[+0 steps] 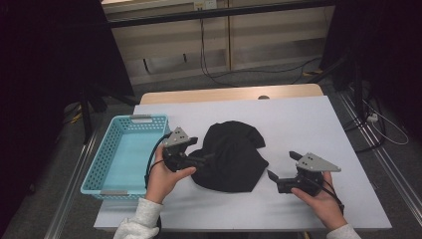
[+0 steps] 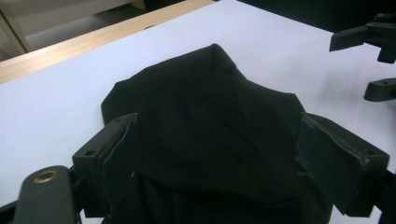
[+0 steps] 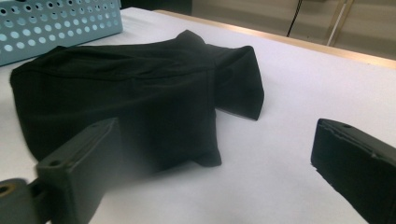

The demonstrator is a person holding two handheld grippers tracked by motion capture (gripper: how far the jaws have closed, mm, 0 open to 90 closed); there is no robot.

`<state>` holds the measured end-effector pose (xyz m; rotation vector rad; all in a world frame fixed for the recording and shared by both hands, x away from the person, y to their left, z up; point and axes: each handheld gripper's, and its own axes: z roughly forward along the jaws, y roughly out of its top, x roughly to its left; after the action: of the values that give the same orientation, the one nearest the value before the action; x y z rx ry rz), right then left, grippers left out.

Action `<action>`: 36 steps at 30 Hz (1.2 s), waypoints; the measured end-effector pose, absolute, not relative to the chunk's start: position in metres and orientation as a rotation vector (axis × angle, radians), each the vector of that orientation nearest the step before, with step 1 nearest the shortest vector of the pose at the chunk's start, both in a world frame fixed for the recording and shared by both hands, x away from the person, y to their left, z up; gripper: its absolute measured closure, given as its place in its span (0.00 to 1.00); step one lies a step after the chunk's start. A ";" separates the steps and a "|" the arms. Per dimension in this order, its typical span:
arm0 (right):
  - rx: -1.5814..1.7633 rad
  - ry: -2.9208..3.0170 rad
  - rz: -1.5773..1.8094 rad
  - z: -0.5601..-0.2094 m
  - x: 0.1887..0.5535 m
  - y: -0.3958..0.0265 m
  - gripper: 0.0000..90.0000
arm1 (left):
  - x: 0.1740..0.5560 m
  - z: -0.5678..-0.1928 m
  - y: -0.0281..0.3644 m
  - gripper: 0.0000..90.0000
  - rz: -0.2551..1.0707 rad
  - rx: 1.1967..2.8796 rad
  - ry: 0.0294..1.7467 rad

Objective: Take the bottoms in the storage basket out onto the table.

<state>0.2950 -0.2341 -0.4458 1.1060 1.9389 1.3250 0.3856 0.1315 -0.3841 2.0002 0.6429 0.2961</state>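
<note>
A crumpled black cloth [image 1: 231, 154] lies in the middle of the white table [image 1: 308, 124]. My left gripper [image 1: 200, 149] is at the cloth's left edge. In the left gripper view its jaws stand wide on either side of the cloth [image 2: 210, 121], which bulges between them, so the left gripper [image 2: 217, 122] is open. My right gripper [image 1: 280, 164] rests on the table just right of the cloth, open with nothing between its fingers. In the right gripper view the cloth [image 3: 130, 88] lies ahead and to the left of the right gripper [image 3: 215, 130]. That gripper's two jaws [image 2: 373, 60] also appear at the top right of the left gripper view.
A light blue perforated basket [image 1: 142, 119] stands at the table's left edge, close to my left hand, and its wall [image 3: 56, 23] appears beyond the cloth. A wooden strip [image 1: 229, 93] runs along the far edge. Cables [image 1: 278, 69] lie on the floor behind.
</note>
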 end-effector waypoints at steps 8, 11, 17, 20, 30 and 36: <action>1.144 2.009 1.271 -0.451 0.318 -0.225 0.06 | 0.386 -0.391 0.140 0.17 0.285 2.008 0.669; 1.144 2.028 1.265 -0.450 0.323 -0.221 0.08 | 0.385 -0.393 0.141 0.17 0.292 2.011 0.677; 1.160 2.069 1.267 -0.449 0.330 -0.216 0.16 | 0.383 -0.398 0.142 0.17 0.292 2.018 0.673; 1.176 2.095 1.274 -0.450 0.336 -0.214 0.19 | 0.381 -0.399 0.143 0.17 0.289 2.025 0.673; 1.191 2.228 1.204 -0.459 0.348 -0.204 0.39 | 0.384 -0.401 0.141 0.17 0.289 2.014 0.670; 1.264 2.187 1.188 -0.461 0.353 -0.208 0.58 | 0.384 -0.403 0.142 0.17 0.274 2.014 0.668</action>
<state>0.3528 -0.2081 -0.4610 1.2644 2.1867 1.1876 0.3843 0.1421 -0.4034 2.0137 0.6679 0.2744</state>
